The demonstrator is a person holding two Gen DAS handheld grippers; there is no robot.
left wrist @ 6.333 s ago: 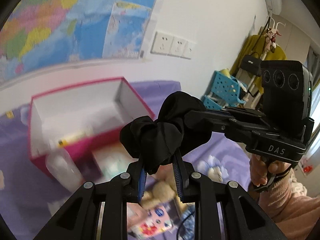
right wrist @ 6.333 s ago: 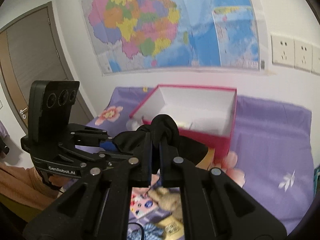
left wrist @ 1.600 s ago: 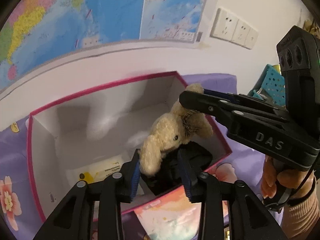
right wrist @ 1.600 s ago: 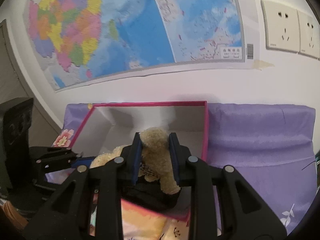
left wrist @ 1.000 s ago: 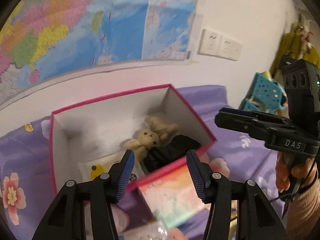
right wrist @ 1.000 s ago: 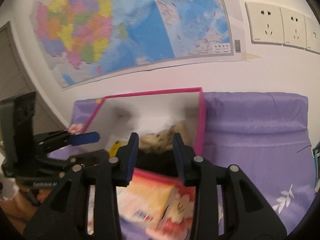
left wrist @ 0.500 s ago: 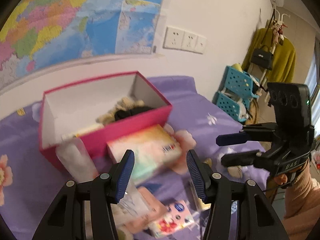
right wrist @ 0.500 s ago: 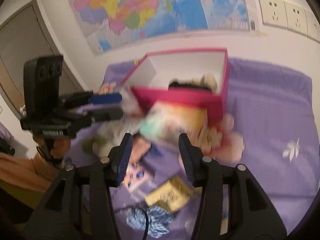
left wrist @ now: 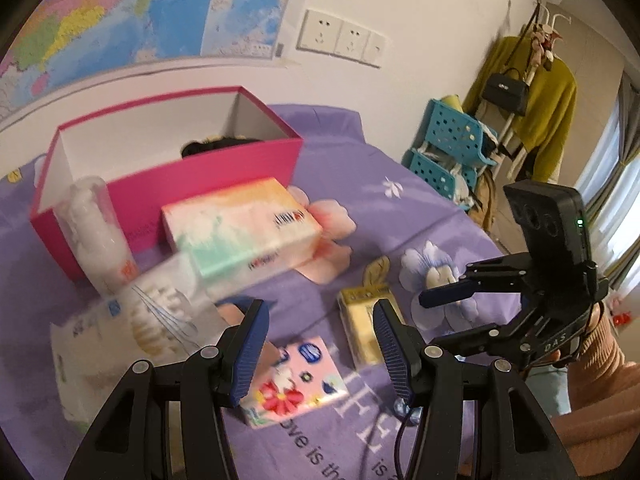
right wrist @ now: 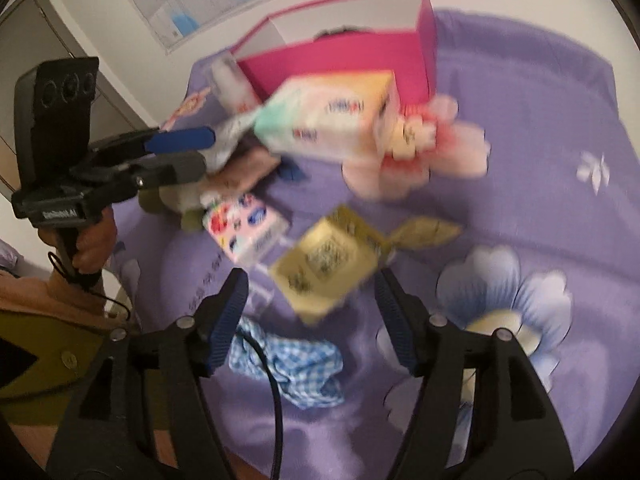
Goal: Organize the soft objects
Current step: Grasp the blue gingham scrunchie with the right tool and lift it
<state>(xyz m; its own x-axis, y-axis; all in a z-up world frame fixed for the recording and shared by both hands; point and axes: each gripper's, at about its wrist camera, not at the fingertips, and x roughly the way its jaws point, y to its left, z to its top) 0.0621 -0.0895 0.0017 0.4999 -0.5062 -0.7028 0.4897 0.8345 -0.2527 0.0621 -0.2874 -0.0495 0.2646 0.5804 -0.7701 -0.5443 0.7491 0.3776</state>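
The pink box (left wrist: 224,168) (right wrist: 360,52) stands at the back of the purple bed with a black scrunchie (left wrist: 208,146) showing inside. A blue checked cloth (right wrist: 296,364) lies just in front of my right gripper (right wrist: 312,312), which is open and empty above the bed. My left gripper (left wrist: 316,344) is open and empty over a pink pack (left wrist: 296,384). The right gripper also shows in the left wrist view (left wrist: 460,312), the left gripper in the right wrist view (right wrist: 184,152).
A tissue pack (left wrist: 244,228) (right wrist: 328,116), a cotton-ball tube (left wrist: 96,232), a plastic bag (left wrist: 132,328), a yellow packet (left wrist: 368,320) (right wrist: 328,264) and a pink pack (right wrist: 244,228) lie on the bed sheet (left wrist: 420,216). Blue baskets (left wrist: 452,148) stand to the right.
Both grippers let go of the scrunchie and the plush bear in the box, opened, and drew back and down toward the near bed.
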